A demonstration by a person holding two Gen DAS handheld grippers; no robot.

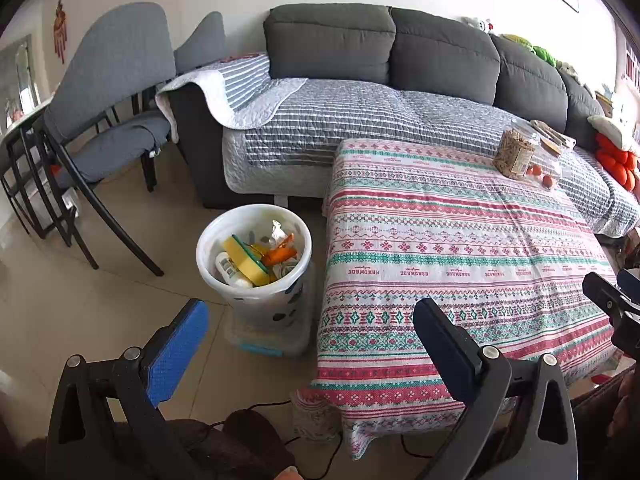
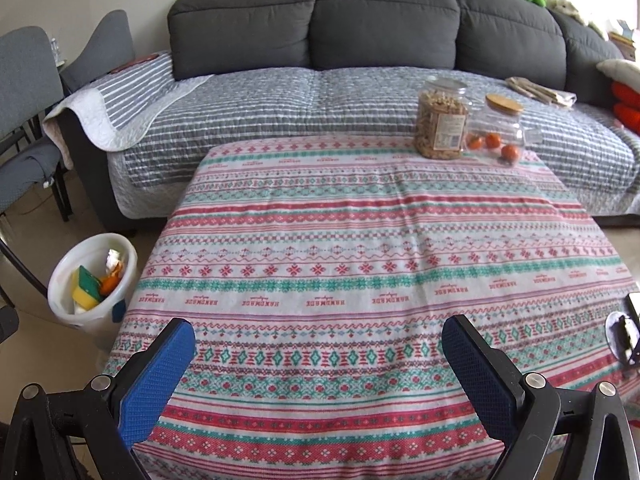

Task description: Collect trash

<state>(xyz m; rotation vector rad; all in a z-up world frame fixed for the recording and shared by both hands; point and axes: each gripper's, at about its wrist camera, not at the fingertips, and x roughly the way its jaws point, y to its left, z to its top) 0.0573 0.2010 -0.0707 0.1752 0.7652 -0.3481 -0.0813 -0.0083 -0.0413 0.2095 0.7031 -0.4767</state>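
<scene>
I hold a two-finger gripper in each hand, and both are spread wide with nothing between their blue pads. My left gripper (image 1: 310,344) hovers above the tiled floor at the near left corner of a low table draped in a red, green and white patterned tablecloth (image 1: 460,248). My right gripper (image 2: 318,364) hangs over the near edge of that same cloth. The white trash bin (image 1: 208,236) stands on the floor just beside the table's left side, ahead of my left gripper and slightly to its left, so my left hand is clearly the nearer one to it. From my right gripper the bin lies far off to the left and lower down. Inside the bin I see a yellow and green sponge (image 1: 244,260), orange peel (image 1: 280,254), crumpled paper and a white container. On the tabletop I can find no loose trash. At its far right stand a clear jar of brown snacks (image 2: 440,124) and a wooden-lidded glass jar (image 2: 498,128) with small oranges by it. A dark object on a round plate (image 2: 620,338) sits at the right edge, nearest my right gripper; I cannot tell what it is. I judge collection nearly finished.
</scene>
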